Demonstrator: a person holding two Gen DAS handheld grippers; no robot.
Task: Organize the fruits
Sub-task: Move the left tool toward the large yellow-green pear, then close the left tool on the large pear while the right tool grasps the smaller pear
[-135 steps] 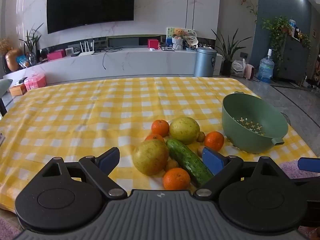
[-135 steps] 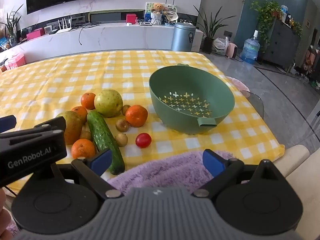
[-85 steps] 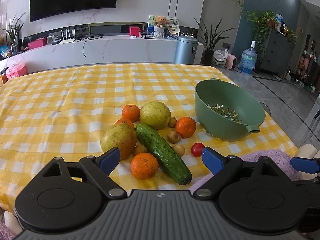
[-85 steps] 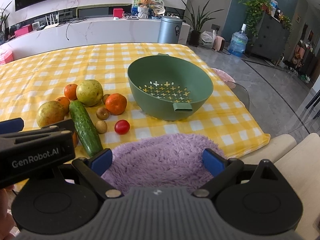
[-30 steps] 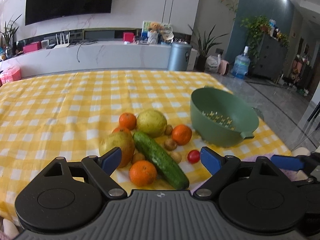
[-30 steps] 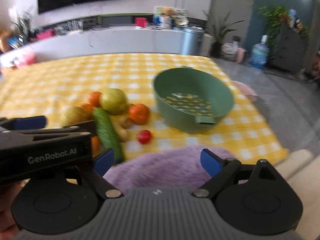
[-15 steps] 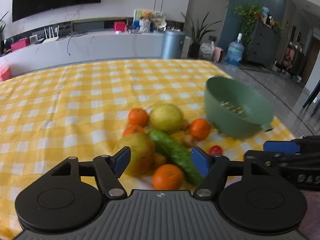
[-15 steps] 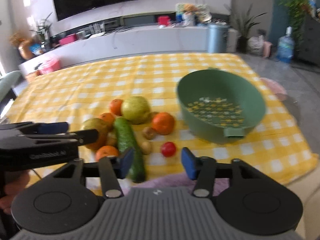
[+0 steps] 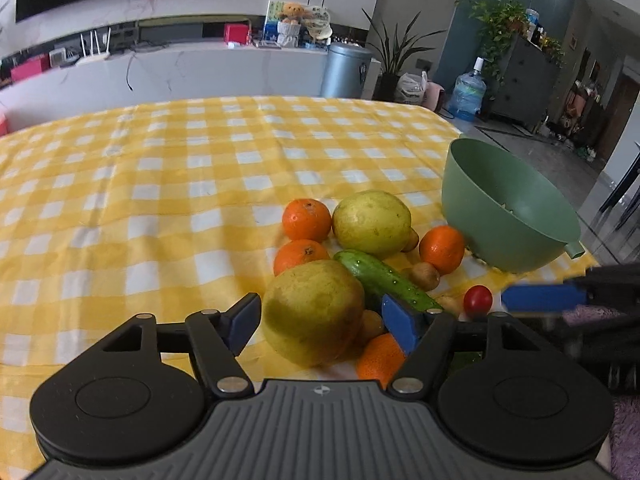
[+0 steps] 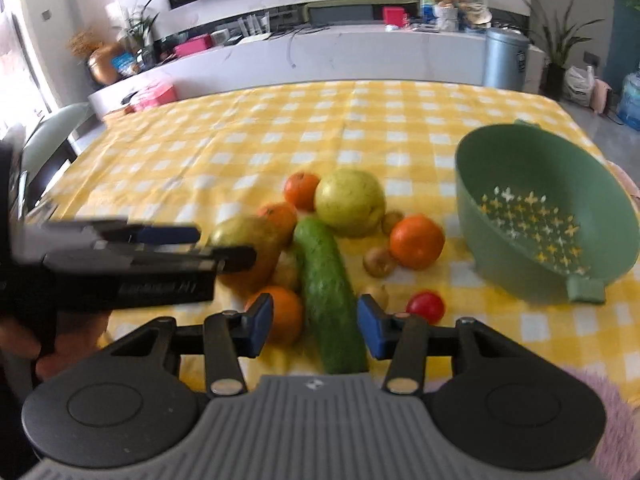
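Note:
A pile of fruit lies on the yellow checked cloth: two yellow-green pears, several oranges, a cucumber (image 10: 326, 280), small brown fruits and a cherry tomato (image 10: 426, 306). A green colander bowl (image 10: 520, 184) stands empty to the right of the pile. My left gripper (image 9: 322, 322) is open, its blue pads flanking the near pear (image 9: 316, 312) without pressing on it. My right gripper (image 10: 315, 326) is open but narrowed, with the cucumber's near end between its pads and an orange (image 10: 280, 316) by the left pad. Its blue finger (image 9: 536, 298) shows beside the tomato (image 9: 477, 299).
A purple fluffy cloth (image 10: 608, 408) covers the near right table corner. The colander (image 9: 508, 216) sits close to the table's right edge. A green chair (image 10: 52, 136) stands at the far left. The far pear (image 9: 372, 222) lies behind the cucumber, and bare checked cloth stretches beyond the pile.
Both grippers moved forward and down to the fruit pile and narrowed their jaws. The left now frames the near pear; the right swung left and frames the cucumber.

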